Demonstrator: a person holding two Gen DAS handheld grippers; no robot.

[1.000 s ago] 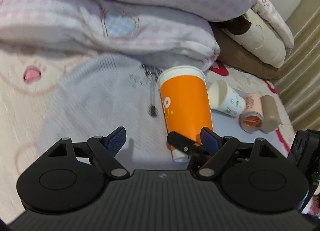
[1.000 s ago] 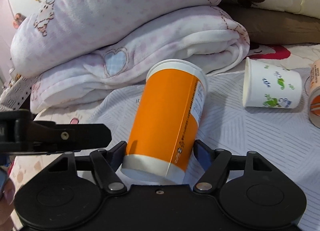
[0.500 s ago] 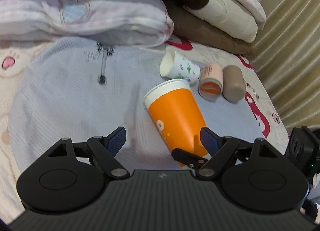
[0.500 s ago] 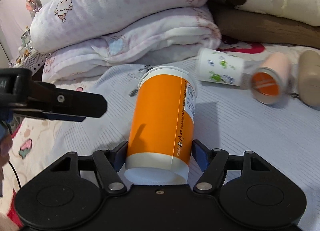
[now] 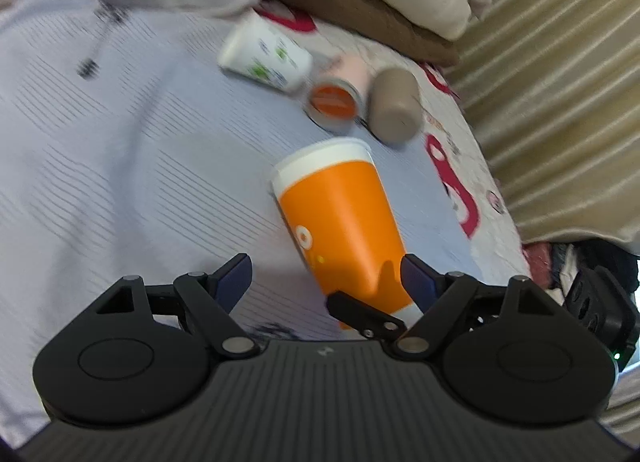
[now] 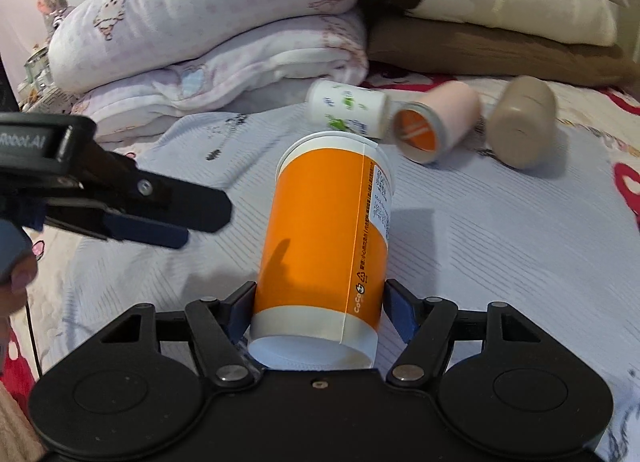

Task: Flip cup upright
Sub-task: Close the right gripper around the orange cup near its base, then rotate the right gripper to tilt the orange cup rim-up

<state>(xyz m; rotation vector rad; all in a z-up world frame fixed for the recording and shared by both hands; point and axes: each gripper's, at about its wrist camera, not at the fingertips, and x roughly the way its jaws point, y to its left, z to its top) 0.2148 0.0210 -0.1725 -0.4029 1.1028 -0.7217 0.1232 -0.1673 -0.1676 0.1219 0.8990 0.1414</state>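
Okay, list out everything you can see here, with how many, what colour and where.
orange cup: 1, orange with white bands, held between the right gripper's fingers near its base
white cup: 1, white with green print, lying on its side beyond the orange cup
pink cup: 1, pale pink, orange inside, on its side right of the white cup
brown cup: 1, taupe, right of the pink cup
striped cloth: 1, pale blue-grey, under the cups
folded bedding: pink-and-white stack at back left, brown and cream stack at back right
curtain: 1, beige, far right
right hand-held gripper: 1, black, blue pads, shut on the orange cup
left hand-held gripper: 1, black, open, empty
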